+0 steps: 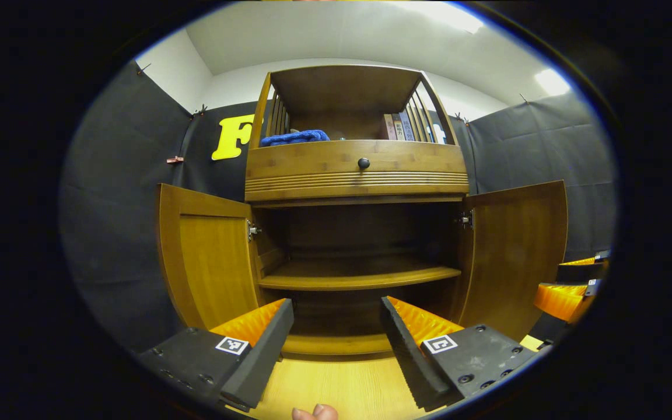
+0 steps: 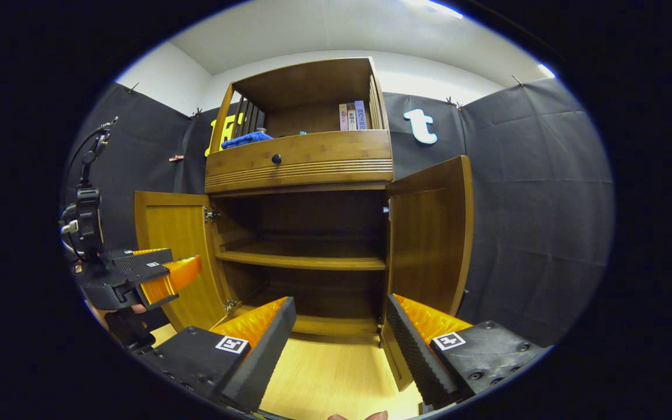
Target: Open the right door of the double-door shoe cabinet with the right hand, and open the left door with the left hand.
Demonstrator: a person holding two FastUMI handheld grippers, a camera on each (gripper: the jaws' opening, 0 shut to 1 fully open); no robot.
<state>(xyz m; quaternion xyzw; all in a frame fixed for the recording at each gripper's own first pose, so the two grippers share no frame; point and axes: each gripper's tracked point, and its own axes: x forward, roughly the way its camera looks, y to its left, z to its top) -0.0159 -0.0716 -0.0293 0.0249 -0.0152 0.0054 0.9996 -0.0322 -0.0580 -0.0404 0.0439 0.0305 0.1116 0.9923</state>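
Ahead of our left gripper (image 1: 336,326) we see the shoe cabinet (image 1: 356,175), left door (image 1: 207,256) and right door (image 1: 514,251) swung wide; both our left and right gripper (image 2: 339,329) gape, touching nothing.

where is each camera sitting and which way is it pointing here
left gripper view: rides on the left gripper, low and facing straight into the shoe cabinet; its own fingers stand apart at the bottom, a fingertip at the lower edge.
right gripper view: rides on the right gripper, facing the cabinet from a spot nearer the right door; its fingers are apart, with the left gripper and holding hand at its left.
shared: cabinet, left door, right door, both swung open, inner shelf.
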